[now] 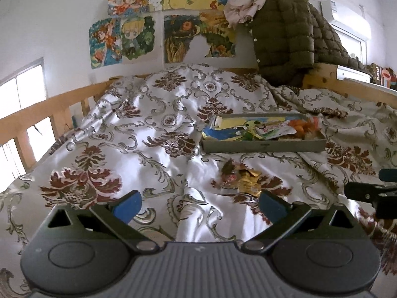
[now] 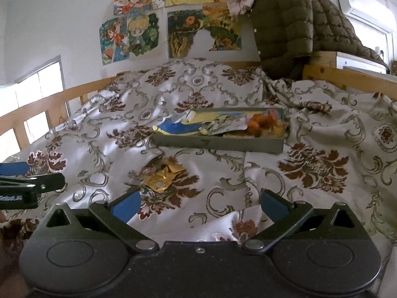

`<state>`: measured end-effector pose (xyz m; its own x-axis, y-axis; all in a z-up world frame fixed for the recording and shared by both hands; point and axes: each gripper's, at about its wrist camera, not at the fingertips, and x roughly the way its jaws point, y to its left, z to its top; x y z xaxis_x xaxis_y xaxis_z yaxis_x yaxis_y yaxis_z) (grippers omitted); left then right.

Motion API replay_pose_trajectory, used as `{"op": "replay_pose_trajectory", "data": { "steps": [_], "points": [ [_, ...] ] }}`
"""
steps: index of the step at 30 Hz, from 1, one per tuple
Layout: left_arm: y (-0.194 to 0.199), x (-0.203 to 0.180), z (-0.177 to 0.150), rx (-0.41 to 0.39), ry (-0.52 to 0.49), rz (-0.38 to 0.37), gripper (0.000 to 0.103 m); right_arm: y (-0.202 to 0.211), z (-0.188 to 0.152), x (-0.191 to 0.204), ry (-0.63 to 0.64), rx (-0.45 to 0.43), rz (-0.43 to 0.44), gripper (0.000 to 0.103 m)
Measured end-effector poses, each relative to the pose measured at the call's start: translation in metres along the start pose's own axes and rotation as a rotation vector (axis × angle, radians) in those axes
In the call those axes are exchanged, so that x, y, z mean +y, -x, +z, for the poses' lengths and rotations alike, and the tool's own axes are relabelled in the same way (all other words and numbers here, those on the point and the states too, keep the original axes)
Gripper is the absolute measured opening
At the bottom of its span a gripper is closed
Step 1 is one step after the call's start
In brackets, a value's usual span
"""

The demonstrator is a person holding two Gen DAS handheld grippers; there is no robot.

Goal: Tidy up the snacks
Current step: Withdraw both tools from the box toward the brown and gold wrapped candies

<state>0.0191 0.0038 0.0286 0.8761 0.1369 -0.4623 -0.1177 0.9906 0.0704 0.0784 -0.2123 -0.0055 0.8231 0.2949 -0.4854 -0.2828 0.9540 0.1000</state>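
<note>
Both grippers hang empty over the bed: my left gripper point(image 1: 198, 204) has its blue pads spread wide with only the patterned bedspread point(image 1: 153, 129) between them, and my right gripper point(image 2: 198, 204) is spread just as wide, also holding nothing. Each one shows at the edge of the other's view, so they sit side by side, apart from each other.

Ahead of me the grey tray point(image 2: 218, 144) rests on the bedspread with snacks already in it: a blue and yellow packet point(image 2: 178, 126), a pale pouch, and orange pieces point(image 2: 255, 124) toward its right end. Loose on the cloth, just short of the tray and not touching it, lies a small heap of gold wrapped snacks point(image 2: 161, 177) mixed with something darker that I cannot make out.

I judge the sorting partly done, with that heap as the remaining work. From the right wrist view the heap sits ahead and a little left of my fingers, nearer the left pad; from the left wrist view point(image 1: 244, 177) it sits ahead and right. Either gripper must come forward and down, straddle one wrapper, and close gently. The crinkled foil and soft, folded cloth could let a wrapper slip or bring fabric up with it.
</note>
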Motion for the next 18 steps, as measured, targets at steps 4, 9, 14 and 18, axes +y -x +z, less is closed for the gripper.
{"op": "replay_pose_trajectory", "data": {
  "steps": [4, 9, 14, 18],
  "points": [
    [0.0, 0.0, -0.003, 0.003, -0.017, 0.018, 0.103, -0.006, -0.004, 0.006, 0.022, 0.028, 0.014, 0.102],
    [-0.003, 0.003, -0.006, 0.027, -0.005, 0.033, 0.103, -0.011, -0.005, 0.013, 0.04, 0.04, 0.048, 0.102],
    [-0.003, 0.005, -0.005, 0.018, 0.004, 0.046, 0.103, -0.013, -0.007, 0.017, 0.057, 0.043, 0.066, 0.102],
    [-0.006, 0.008, -0.004, 0.023, 0.028, 0.061, 0.102, -0.018, -0.006, 0.017, 0.051, 0.046, 0.078, 0.102]
  ]
}}
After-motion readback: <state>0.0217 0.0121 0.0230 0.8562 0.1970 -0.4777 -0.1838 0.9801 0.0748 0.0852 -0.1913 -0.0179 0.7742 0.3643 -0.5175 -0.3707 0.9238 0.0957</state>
